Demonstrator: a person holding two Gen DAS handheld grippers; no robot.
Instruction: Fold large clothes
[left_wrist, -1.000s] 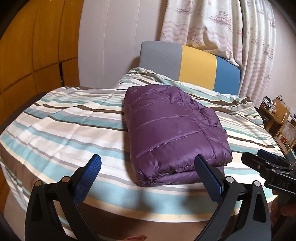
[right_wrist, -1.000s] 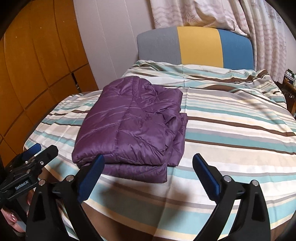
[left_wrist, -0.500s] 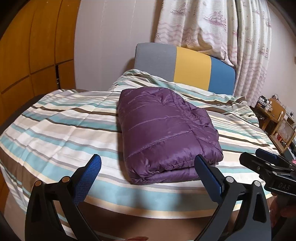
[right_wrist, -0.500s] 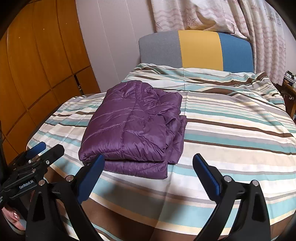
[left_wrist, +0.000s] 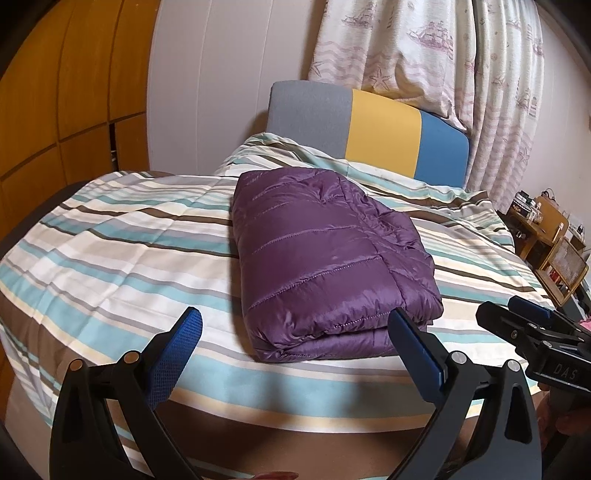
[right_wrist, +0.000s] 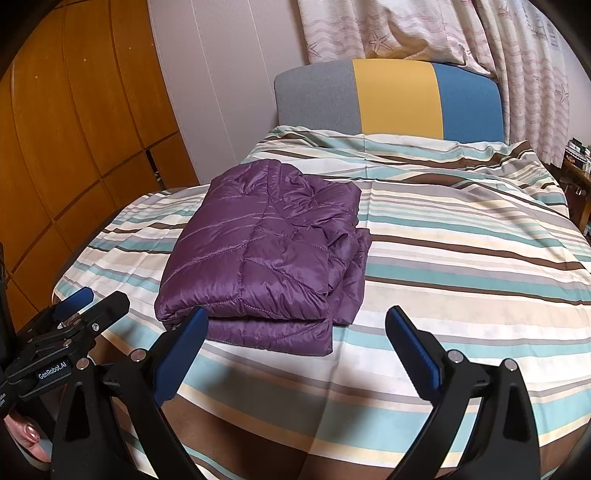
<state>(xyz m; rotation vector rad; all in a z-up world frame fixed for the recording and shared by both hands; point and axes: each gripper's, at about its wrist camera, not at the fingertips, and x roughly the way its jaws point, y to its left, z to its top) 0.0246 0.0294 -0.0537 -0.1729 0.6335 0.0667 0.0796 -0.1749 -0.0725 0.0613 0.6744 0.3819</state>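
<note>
Purple puffer jacket (left_wrist: 325, 266) folded into neat bundle, sitting on striped bed (left_wrist: 110, 251) near foot edge. Left gripper (left_wrist: 293, 343) and right gripper (right_wrist: 295, 347) both spread wide, holding nothing. Looks basically done, maybe small tidy-up left.

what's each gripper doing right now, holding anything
left gripper: open, holding nothing, short of the purple jacket.
right gripper: open, holding nothing.

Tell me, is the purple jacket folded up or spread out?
Folded. The jacket lies as a compact stack on the bed, its layered edges showing at the near side.
</note>
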